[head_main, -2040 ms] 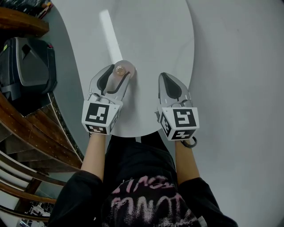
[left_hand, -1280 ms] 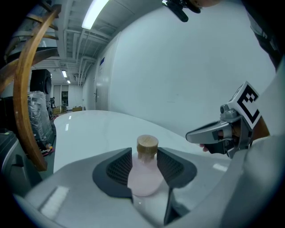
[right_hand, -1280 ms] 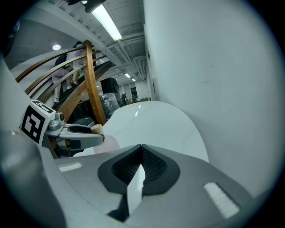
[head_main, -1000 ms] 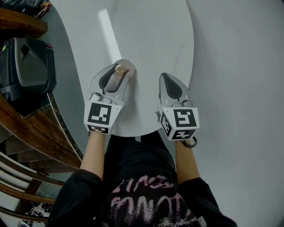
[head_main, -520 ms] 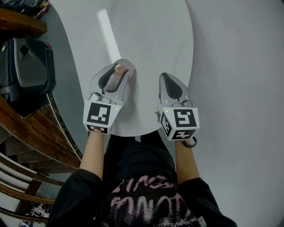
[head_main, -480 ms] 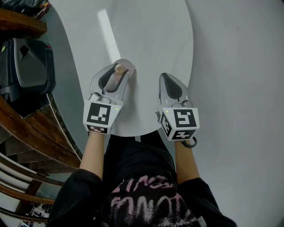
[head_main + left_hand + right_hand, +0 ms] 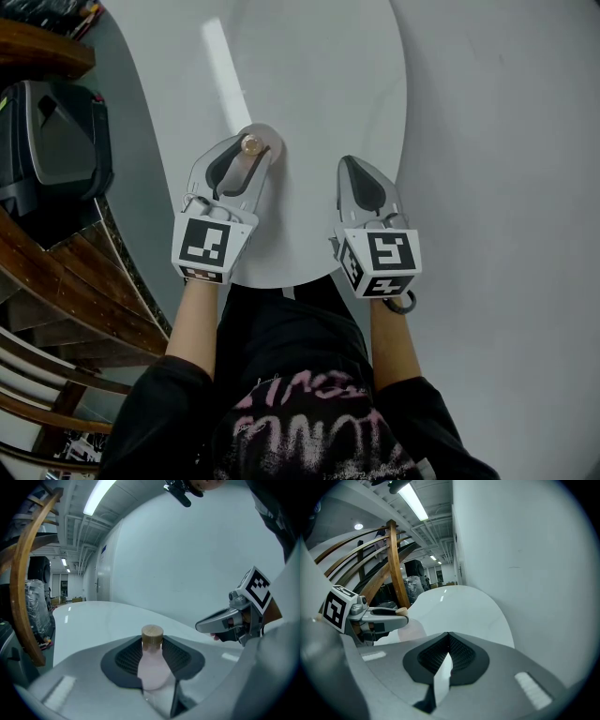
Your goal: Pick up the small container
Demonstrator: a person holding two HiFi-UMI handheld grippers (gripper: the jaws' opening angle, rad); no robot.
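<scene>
The small container [image 7: 253, 147] is a pale pink bottle with a round wooden cap. It stands upright between the jaws of my left gripper [image 7: 246, 157], which is shut on it. In the left gripper view the small container [image 7: 153, 667] fills the gap between the dark ribbed pads, its cap above them. My right gripper [image 7: 359, 176] hovers over the near right part of the white table [image 7: 319, 75], shut with nothing in it. In the right gripper view my right gripper [image 7: 448, 645] has its tips meeting, and the left gripper [image 7: 377, 617] shows at the left.
The white table [image 7: 459, 603] is oval and its near edge lies just behind both grippers. A dark case [image 7: 52, 141] sits left of the table. Curved wooden rails [image 7: 66, 309] run along the lower left. The person's dark top [image 7: 300, 412] is below.
The left gripper with the container has shifted slightly toward the far side of the table. The right gripper has stayed where it was.
</scene>
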